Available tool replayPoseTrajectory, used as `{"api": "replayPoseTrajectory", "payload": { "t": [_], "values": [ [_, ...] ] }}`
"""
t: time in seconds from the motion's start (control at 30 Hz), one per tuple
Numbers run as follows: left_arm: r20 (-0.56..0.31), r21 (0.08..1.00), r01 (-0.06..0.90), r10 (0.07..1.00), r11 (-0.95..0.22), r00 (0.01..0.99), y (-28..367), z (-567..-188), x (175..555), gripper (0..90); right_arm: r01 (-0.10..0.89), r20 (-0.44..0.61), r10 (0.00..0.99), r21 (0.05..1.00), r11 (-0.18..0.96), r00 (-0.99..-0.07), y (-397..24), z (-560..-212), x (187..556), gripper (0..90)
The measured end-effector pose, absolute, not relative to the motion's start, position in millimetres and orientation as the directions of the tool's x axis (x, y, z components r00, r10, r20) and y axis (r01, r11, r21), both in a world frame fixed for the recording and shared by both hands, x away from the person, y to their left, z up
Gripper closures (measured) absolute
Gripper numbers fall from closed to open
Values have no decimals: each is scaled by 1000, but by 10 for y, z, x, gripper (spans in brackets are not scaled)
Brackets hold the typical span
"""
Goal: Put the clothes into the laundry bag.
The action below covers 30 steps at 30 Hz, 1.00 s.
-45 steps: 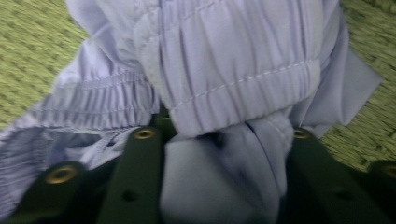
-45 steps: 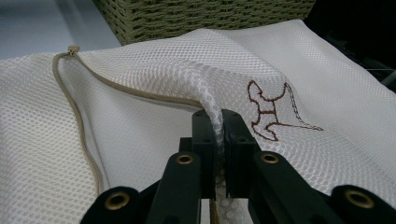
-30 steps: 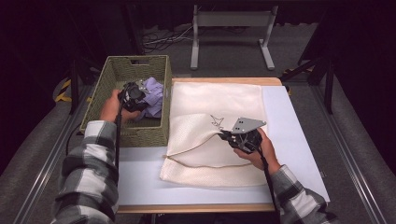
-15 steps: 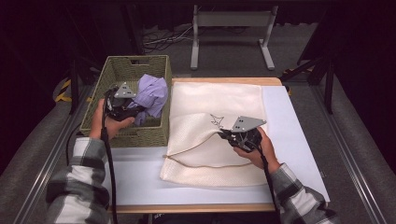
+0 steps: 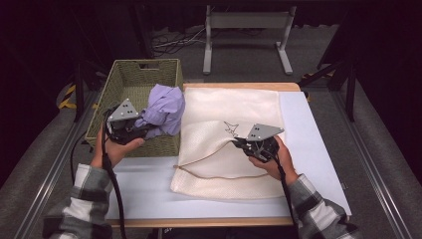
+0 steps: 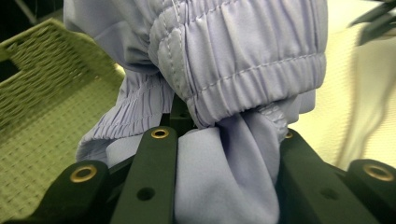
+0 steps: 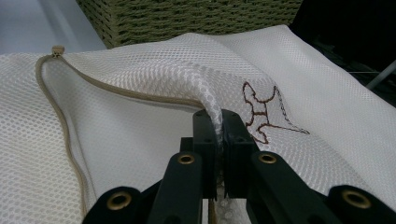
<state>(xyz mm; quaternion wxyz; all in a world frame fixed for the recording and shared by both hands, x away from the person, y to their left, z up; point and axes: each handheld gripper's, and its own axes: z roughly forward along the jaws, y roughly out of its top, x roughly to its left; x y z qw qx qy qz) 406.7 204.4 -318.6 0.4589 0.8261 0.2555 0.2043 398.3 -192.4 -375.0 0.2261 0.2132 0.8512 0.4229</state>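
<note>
Counter [image 5: 308, 149]: pale blue-white top with a wooden edge, carrying the basket at its left and the bag across its middle.

Mesh bag [image 5: 239, 114]: cream-white, the largest thing on the counter, lying flat just right of the basket. Fine honeycomb weave; a small brown stitched figure [image 7: 261, 112] near its middle. A tan zipper [image 7: 65, 126] runs along the open edge, its pull [image 7: 58, 49] at the end near the basket. The upper layer is lifted at that edge, so the mouth gapes toward the basket.

Basket [image 5: 134, 89]: olive-green wicker, rectangular, with a handle slot in the far wall, touching the bag's left side.

Garment [image 5: 164, 109]: pale lilac cloth, bunched into a loose ball, held above the basket's right rim, right beside the bag's edge. Close up in the left gripper view it shows gathered elastic bands with rows of stitching [image 6: 252, 70] and smooth, thin fabric below them, pulled into a twist.

Left gripper [image 5: 142, 130]: fingers clenched on a thick fold of the garment, cloth filling the gap between them.

Right gripper [image 5: 239, 143]: fingers pinched tight on the lifted mesh edge of the bag, holding it up off the lower layer.
</note>
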Motion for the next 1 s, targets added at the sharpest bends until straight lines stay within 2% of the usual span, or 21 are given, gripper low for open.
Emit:
{"api": "replayPoseTrajectory", "payload": {
  "t": [0.37,0.8,0.93,1.0],
  "values": [
    [91,887,168,518,-430,851,1796,-3313,3623,745,169,-209,558,819,549,-803,-1925,-3746,3982,867],
    [52,895,142,416,-422,908,1446,-3477,3155,745,174,-211,573,821,543,-792,-1938,-3734,3978,866],
    [21,901,140,364,-410,931,1340,-3534,3082,745,180,-202,579,826,534,-789,-1941,-3733,3977,867],
    [35,881,117,311,-458,950,1152,-3592,3038,745,180,-201,579,827,533,-790,-1938,-3732,3978,867]
  ]
}}
